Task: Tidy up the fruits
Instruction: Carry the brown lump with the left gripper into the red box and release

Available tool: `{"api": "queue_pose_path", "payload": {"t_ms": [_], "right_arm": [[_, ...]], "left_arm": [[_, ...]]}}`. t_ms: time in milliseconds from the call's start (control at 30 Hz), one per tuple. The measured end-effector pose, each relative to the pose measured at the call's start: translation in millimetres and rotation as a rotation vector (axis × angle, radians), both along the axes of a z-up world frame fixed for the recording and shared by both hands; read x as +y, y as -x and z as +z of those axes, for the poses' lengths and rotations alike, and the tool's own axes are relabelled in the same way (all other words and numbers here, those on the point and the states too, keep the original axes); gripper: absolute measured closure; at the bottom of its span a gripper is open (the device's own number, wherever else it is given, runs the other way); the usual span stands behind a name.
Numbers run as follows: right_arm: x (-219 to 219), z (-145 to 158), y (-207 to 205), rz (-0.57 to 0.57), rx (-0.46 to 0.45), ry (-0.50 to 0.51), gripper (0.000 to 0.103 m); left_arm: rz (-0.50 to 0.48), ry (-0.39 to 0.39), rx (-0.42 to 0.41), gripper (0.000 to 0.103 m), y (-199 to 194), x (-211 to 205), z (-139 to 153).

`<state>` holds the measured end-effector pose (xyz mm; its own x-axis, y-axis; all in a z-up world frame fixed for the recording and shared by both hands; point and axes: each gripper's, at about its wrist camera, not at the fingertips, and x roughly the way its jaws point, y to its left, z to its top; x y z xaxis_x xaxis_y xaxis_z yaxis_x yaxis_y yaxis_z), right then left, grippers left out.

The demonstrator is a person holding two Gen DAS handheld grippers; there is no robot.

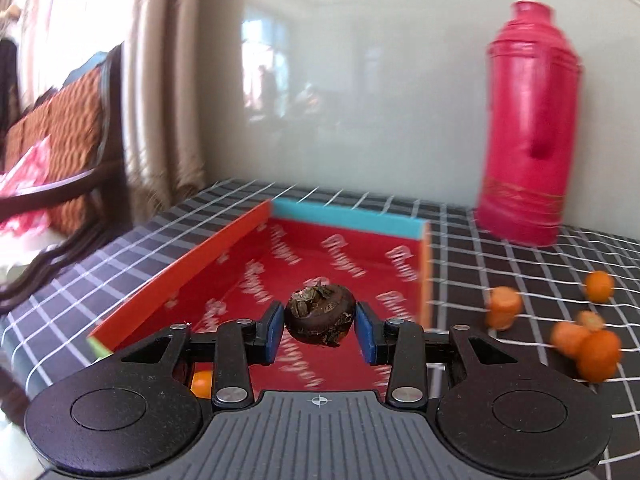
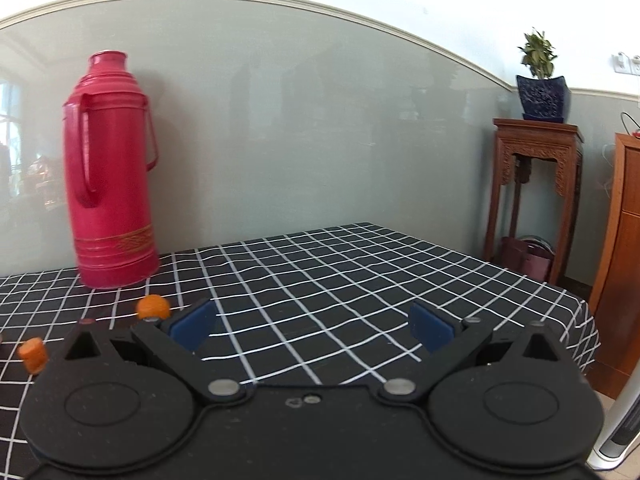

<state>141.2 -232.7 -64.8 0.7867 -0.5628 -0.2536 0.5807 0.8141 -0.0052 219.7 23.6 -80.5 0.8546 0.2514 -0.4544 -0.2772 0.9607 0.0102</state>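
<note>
My left tongs (image 1: 320, 326) gripped the brown fruit (image 1: 320, 316) directly above the red box (image 1: 304, 248); my right tongs (image 2: 314, 328) gaped, empty.

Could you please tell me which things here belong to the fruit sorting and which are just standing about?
Job:
- left gripper, holding dark brown fruit
- red box
- orange pieces
- right gripper, open

Lying about:
- pink thermos
- potted plant
- wooden stand

White lettering inside the red box (image 1: 320, 248) is unreadably blurred.
</note>
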Motion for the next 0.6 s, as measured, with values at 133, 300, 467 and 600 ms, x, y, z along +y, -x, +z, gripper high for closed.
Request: {"api": "queue_pose_path", "payload": {"t_ms": [133,300,467,600], "right_arm": [[8.7,0.1,-3.1,0.028,-0.001,-0.002,0.006],[19.9,0.5,-7.4,0.059,-0.003,-0.010,0.006],[34.1,1.5,-12.3,0.103,-0.006,-0.012,0.006],[47.9,1.9,-17.3,0.155,-0.004,-0.011,0.006]], "left_arm": [[0.057,0.009,0.029,0.064,0.2,15.0,-2.9],[0.091,0.013,0.017,0.041,8.6,26.5,0.4],[0.138,0.003,-0.044,0.026,19.6,40.4,7.9],[0.206,-0.018,-0.075,0.004,31.0,54.1,11.9]]}}
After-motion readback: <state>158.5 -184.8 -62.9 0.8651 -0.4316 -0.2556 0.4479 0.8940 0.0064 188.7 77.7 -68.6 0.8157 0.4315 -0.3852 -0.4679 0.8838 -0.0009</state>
